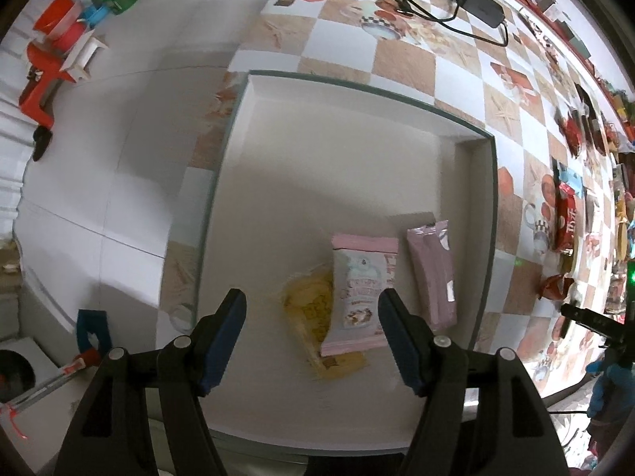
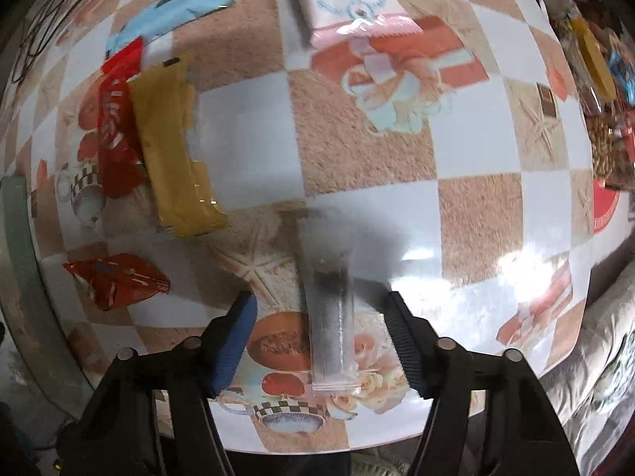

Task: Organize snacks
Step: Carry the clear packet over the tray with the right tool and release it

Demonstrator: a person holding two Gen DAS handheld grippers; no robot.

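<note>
A shallow white rectangular tray with a pale green rim [image 1: 456, 113] holds a pink-and-white printed snack pouch [image 1: 357, 297], a plain mauve packet [image 1: 434, 273] and a yellow packet [image 1: 313, 317]. The left gripper [image 1: 311, 335] hangs above them, jaws apart, empty. On the checked tablecloth [image 2: 476, 214], a clear slim sachet with dark contents [image 2: 331, 317] lies between the right gripper [image 2: 321, 341]'s parted jaws, untouched.

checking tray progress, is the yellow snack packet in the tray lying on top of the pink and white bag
No, the pink and white bag overlaps the yellow packet, which lies beneath it in the tray.
</note>
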